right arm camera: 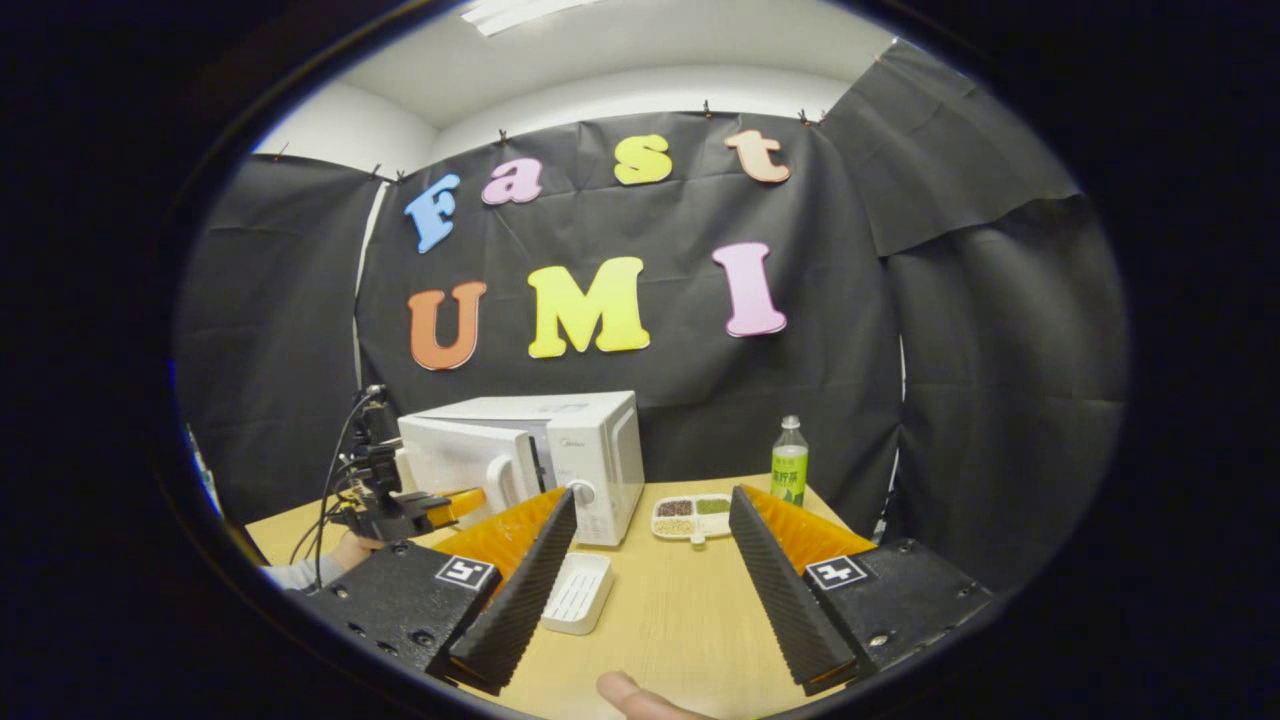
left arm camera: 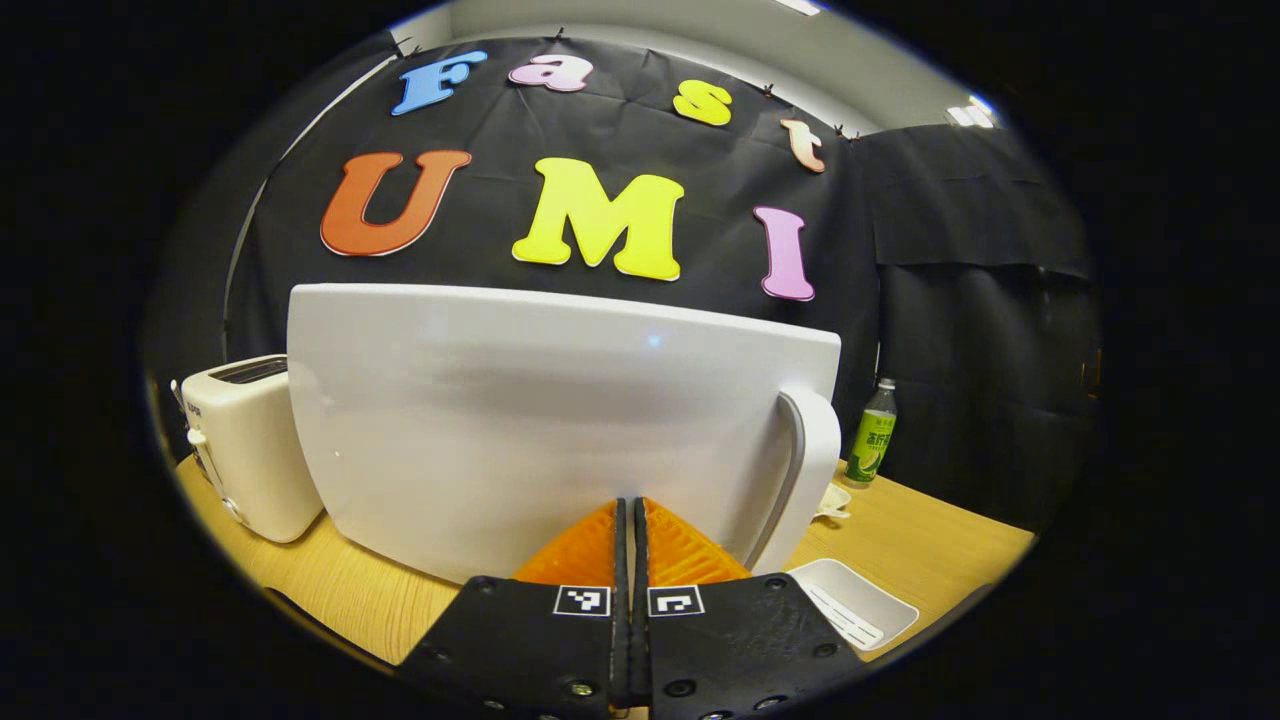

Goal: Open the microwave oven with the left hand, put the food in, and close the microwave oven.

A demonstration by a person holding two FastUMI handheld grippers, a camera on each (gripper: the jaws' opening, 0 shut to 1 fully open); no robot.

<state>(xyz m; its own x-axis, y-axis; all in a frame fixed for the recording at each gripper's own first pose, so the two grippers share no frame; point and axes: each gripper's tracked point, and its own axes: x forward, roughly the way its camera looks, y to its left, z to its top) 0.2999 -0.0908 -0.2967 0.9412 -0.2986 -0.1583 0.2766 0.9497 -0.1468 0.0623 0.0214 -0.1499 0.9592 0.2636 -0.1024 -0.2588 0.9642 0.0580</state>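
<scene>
So the microwave (right arm camera: 560, 450) is a glossy white plastic box with rounded corners, sitting on a pale wood-grain table (right arm camera: 680, 610). Its door (left arm camera: 540, 420) hangs partly open, smooth and shiny, with a curved grey-edged handle (left arm camera: 800, 480) running down one side.

In the left gripper view, the left gripper (left arm camera: 634, 520) has its two ribbed orange fingers pressed flat together, clenched with nothing between them. The tips are right up against the outside of the door, just beside the handle; I can't tell if they actually touch it. From the right gripper view you can see that same gripper over at the door, with a hand (right arm camera: 350, 548) and grey sleeve behind it and cables trailing up.

The right gripper (right arm camera: 650, 520) is spread wide, released, holding nothing. Its fingers have black sawtooth pads (right arm camera: 520, 590) on orange backs. It hangs over the table, well back from the microwave.

The food is in a white divided tray (right arm camera: 692, 516) with little compartments of brown, green and tan stuff, lying on the table just right of the microwave, between the right gripper's fingers as seen from its camera. Also there: an empty white rectangular dish (right arm camera: 577, 592), a green-labelled bottle (right arm camera: 789, 462), and a cream toaster (left arm camera: 245, 445) left of the door.
</scene>
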